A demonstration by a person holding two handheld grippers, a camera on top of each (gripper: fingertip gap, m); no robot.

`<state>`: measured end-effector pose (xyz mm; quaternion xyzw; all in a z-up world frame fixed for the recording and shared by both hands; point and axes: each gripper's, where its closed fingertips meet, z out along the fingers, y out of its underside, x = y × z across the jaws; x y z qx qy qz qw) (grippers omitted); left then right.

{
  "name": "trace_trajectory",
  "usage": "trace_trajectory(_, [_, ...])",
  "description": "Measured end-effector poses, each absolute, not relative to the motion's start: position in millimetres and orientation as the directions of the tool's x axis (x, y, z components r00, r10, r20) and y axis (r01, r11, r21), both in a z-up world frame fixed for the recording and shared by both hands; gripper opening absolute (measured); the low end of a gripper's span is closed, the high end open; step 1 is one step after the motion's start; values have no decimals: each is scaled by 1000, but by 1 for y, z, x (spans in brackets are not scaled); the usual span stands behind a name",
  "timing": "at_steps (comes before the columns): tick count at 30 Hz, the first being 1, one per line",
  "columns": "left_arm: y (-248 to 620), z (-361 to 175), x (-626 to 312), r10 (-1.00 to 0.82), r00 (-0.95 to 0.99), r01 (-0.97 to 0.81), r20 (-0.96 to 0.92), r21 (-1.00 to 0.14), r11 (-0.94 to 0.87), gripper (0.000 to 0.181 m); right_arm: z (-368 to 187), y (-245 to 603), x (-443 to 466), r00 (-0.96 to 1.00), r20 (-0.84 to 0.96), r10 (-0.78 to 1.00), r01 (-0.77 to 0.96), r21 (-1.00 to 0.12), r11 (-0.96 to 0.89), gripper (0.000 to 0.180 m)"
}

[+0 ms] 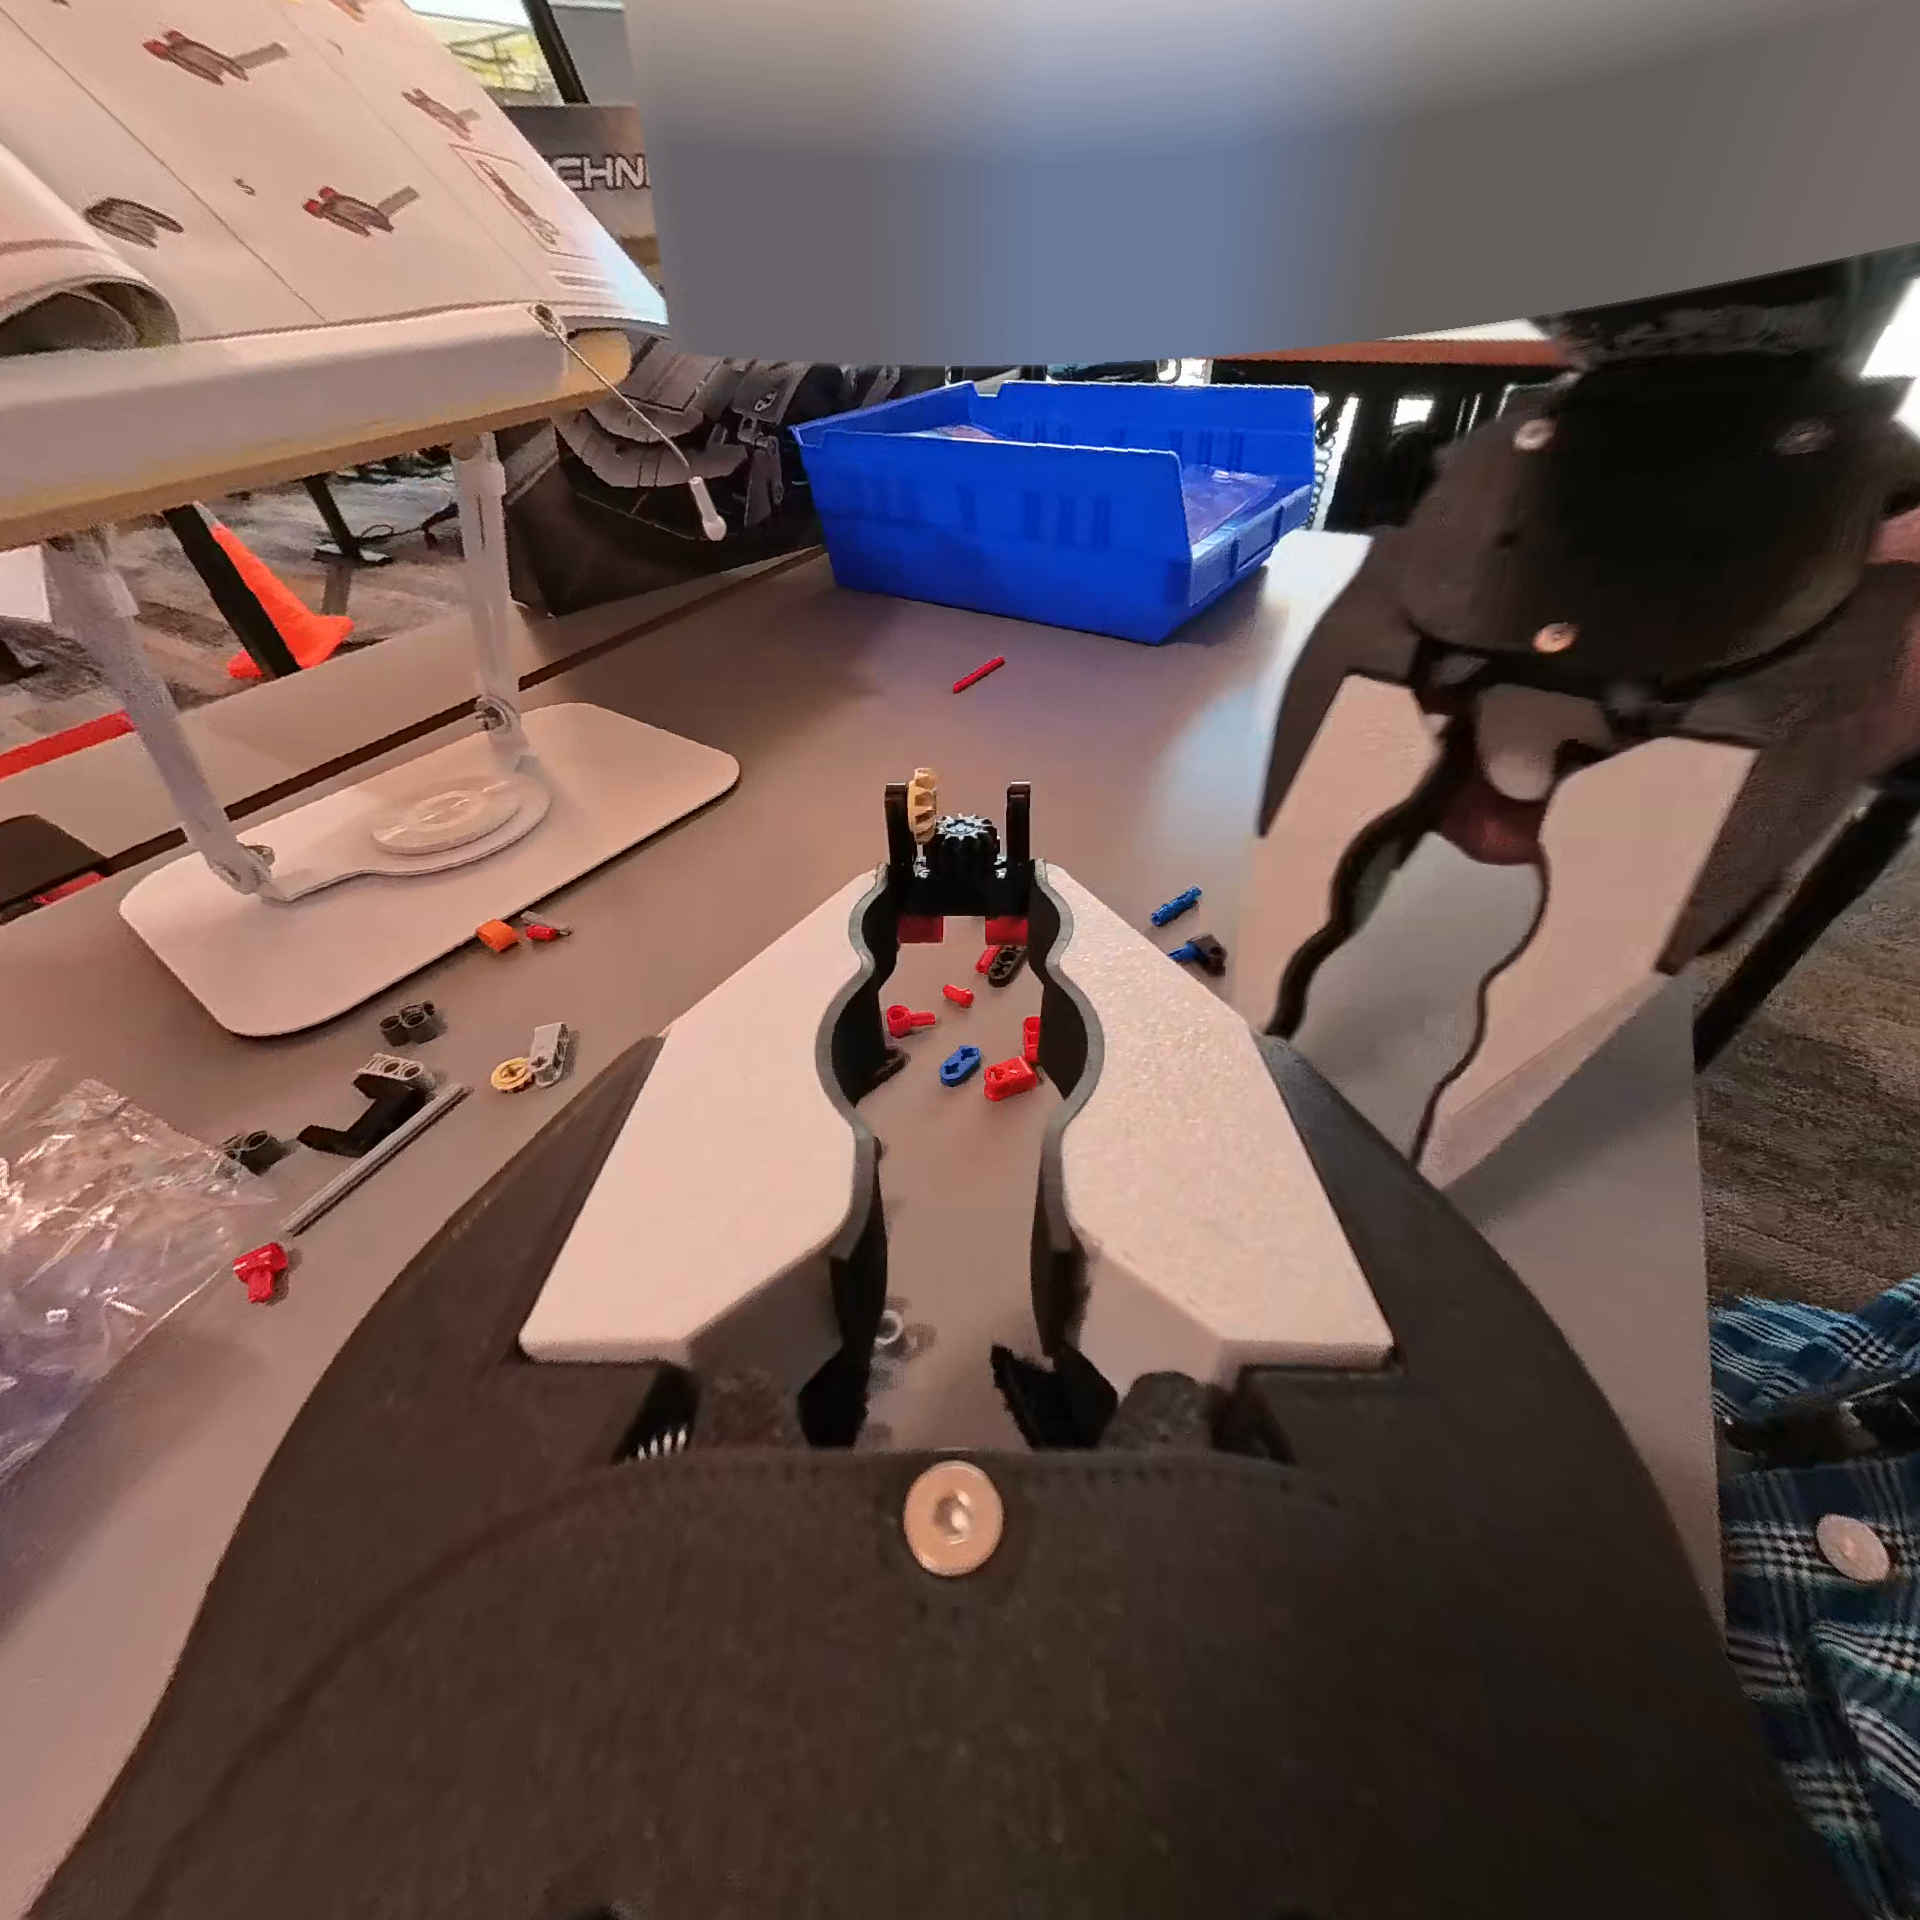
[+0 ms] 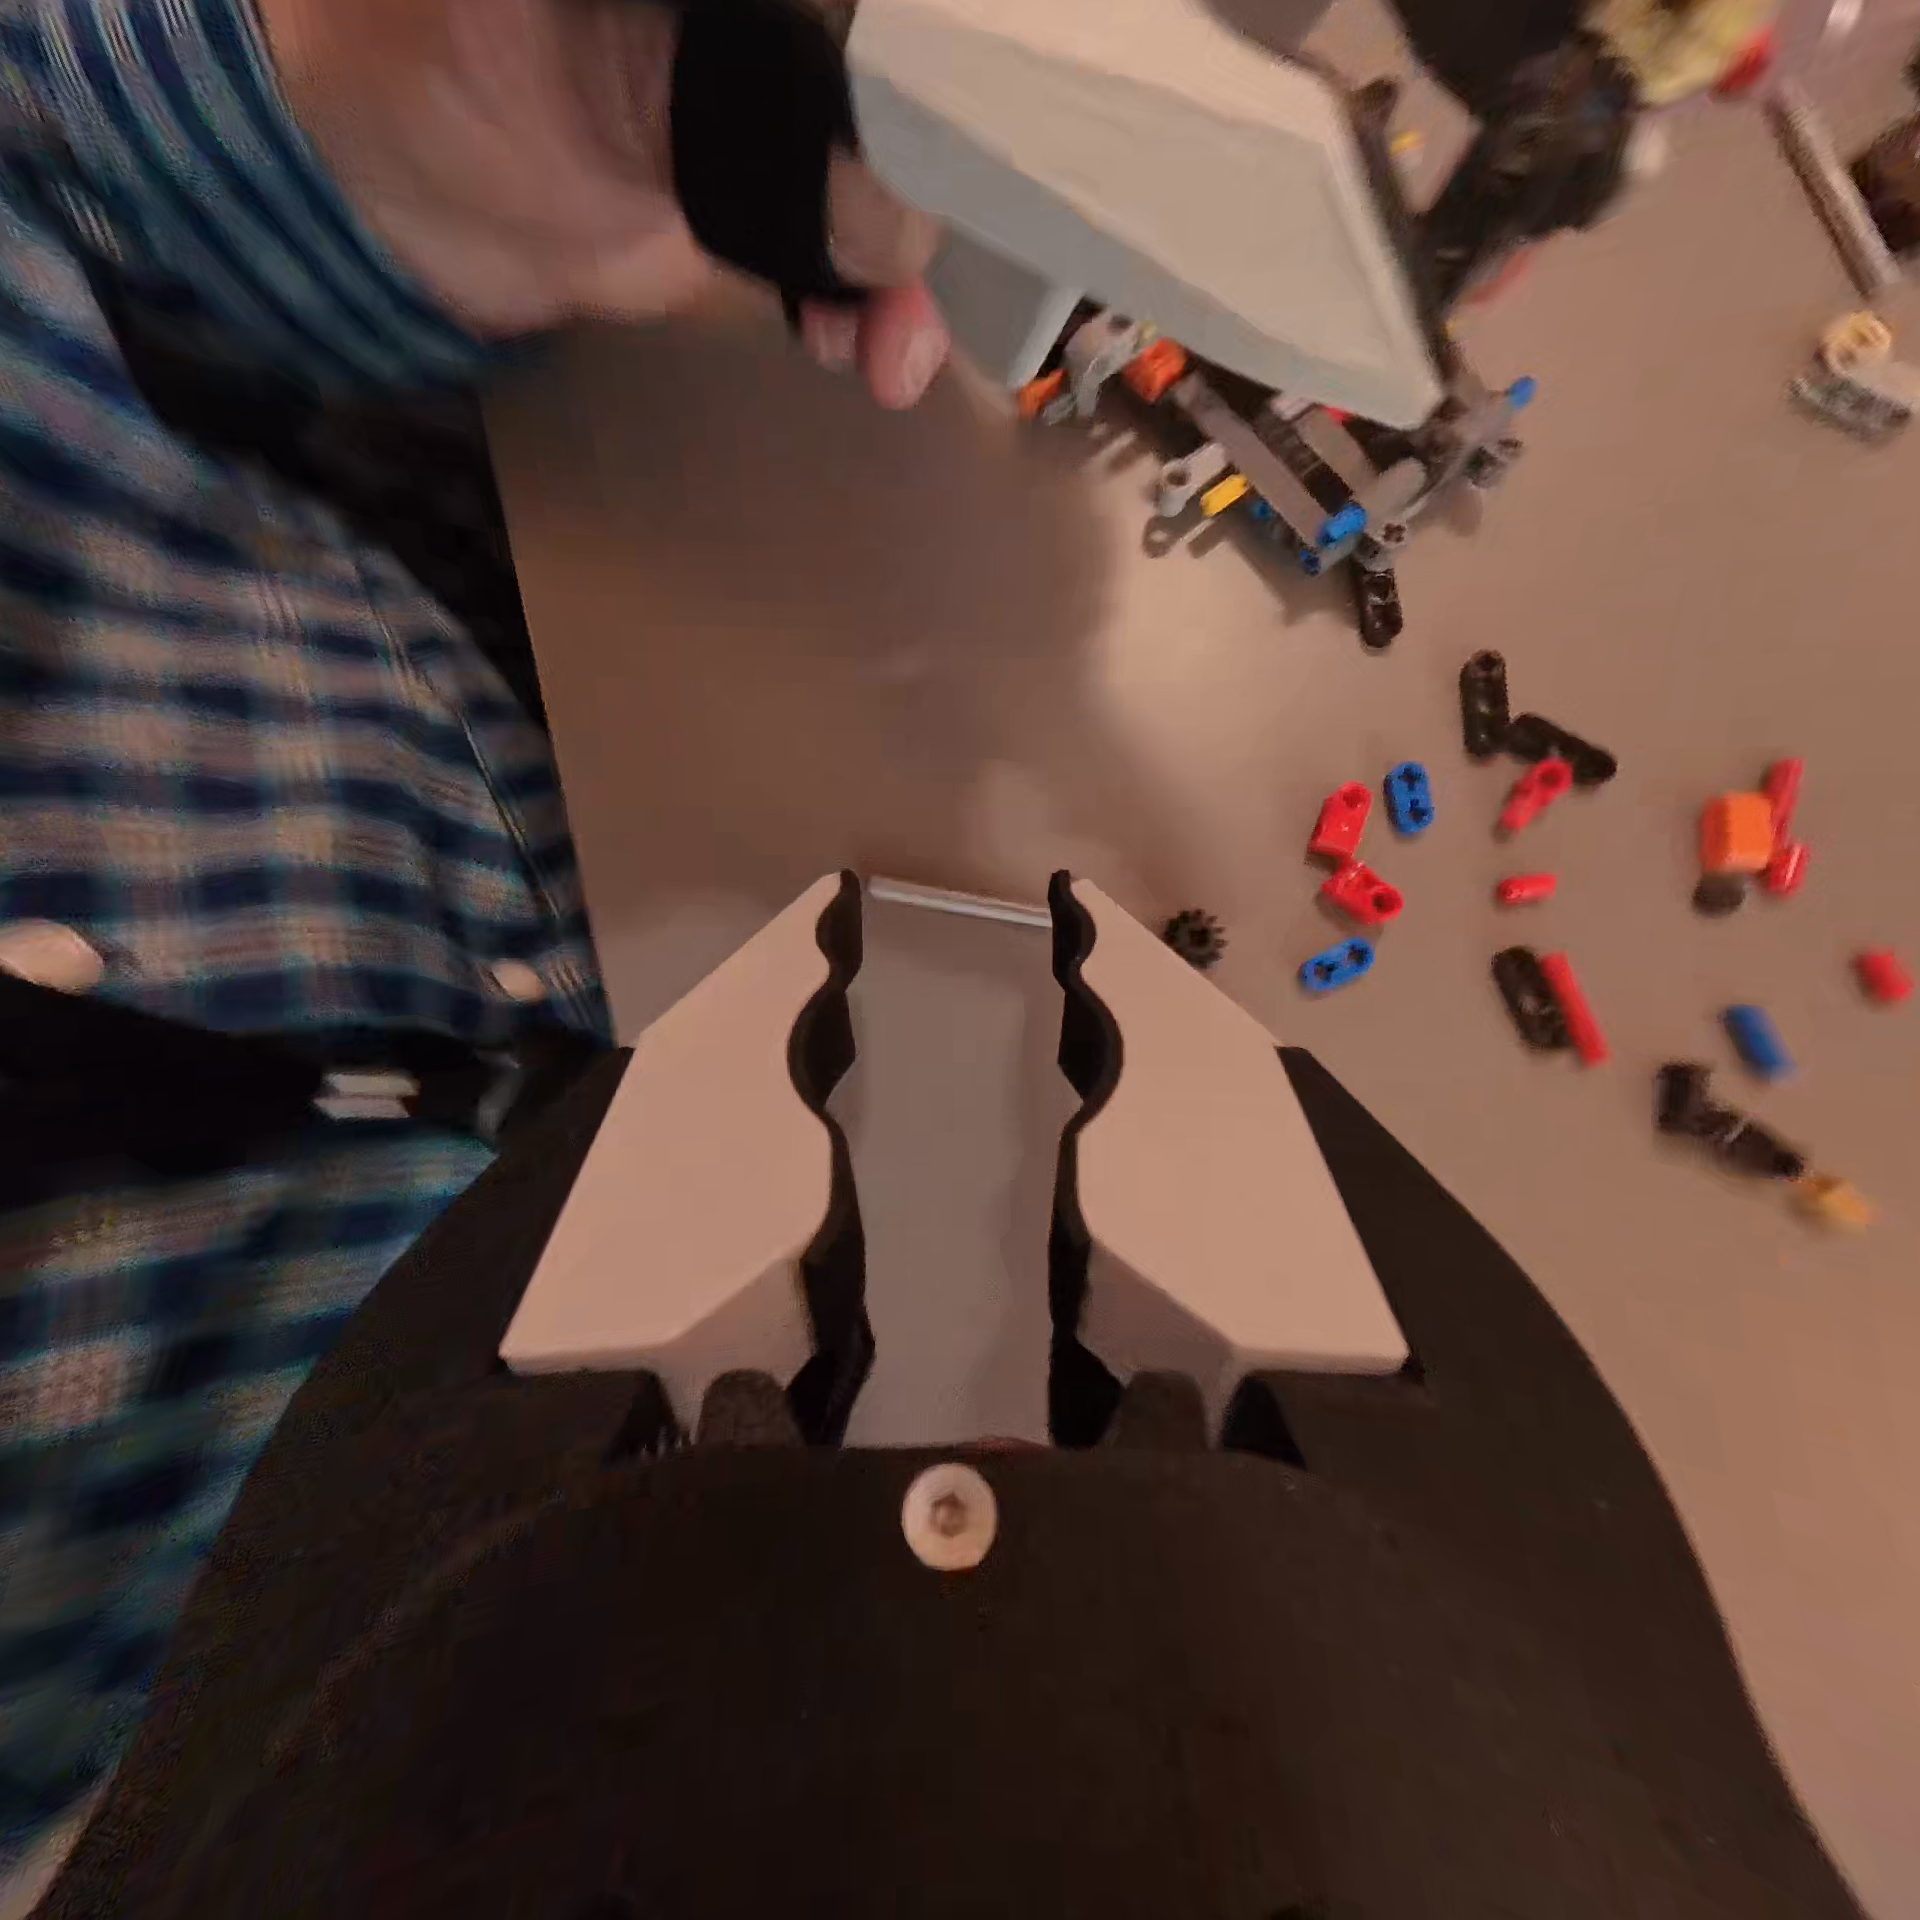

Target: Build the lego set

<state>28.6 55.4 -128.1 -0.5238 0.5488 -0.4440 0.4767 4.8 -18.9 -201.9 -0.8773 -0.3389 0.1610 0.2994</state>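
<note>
My left gripper (image 1: 956,891) is shut on a small black lego assembly (image 1: 961,868) that carries a tan gear (image 1: 923,800) and a black gear, held above the grey table (image 1: 727,665). My right gripper (image 2: 956,896) holds a thin grey axle (image 2: 961,902) crosswise between its fingertips. It also shows blurred at the right of the left wrist view (image 1: 1382,1049). Loose red, blue and black parts (image 2: 1455,883) lie on the table. A larger grey assembly (image 2: 1288,457) lies under the left gripper's white finger (image 2: 1143,208).
An open instruction booklet (image 1: 260,187) rests on a white stand (image 1: 436,831) at the left. A blue bin (image 1: 1049,499) stands at the back. A clear plastic bag (image 1: 83,1226) lies at the left. A person in a plaid shirt (image 2: 208,727) stands close.
</note>
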Motion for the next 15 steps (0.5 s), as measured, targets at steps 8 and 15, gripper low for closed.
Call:
trace_trajectory(8, [54,-127,28,-999,-6,-139,-54,-989,55,22,-220,-21,7,928,-106,358,222,-616,-756,45])
trace_trajectory(15, [57,-126,19,-998,11,-131,-66,-989,64,22,-230,-8,-2,920,7,392,316,-605,-731,18])
